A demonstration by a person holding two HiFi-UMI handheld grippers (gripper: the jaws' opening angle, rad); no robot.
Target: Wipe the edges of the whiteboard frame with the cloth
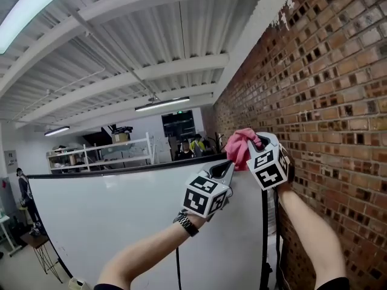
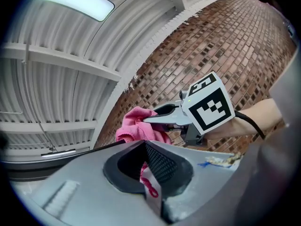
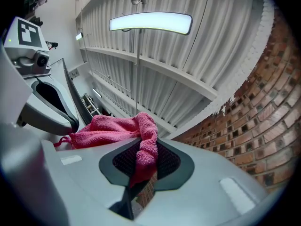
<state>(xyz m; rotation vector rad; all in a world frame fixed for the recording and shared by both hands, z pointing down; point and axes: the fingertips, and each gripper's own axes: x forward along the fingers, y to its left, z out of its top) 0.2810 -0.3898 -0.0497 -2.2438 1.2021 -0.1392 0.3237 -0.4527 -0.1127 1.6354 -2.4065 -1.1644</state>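
Forearms (image 1: 151, 252): in the head view both reach up from the near edge, one gripper in each hand.
Left gripper (image 1: 228, 167): tips at the top edge of the whiteboard (image 1: 109, 222), just left of the other tool.
Right gripper (image 1: 260, 141): close to the brick wall (image 1: 326, 101) on the right, with the pink cloth (image 1: 240, 147) bunched at its tips.
Frame (image 1: 121, 170): dark strip along the board's top; the cloth sits at its right end.
Left gripper view: jaws pressed together on a thin pink corner of the cloth (image 2: 149, 183); the main bunch lies farther off, by the right tool's tips.
Right gripper view: jaws clamped on a fold of the cloth (image 3: 143, 149), which spreads left toward the left tool.
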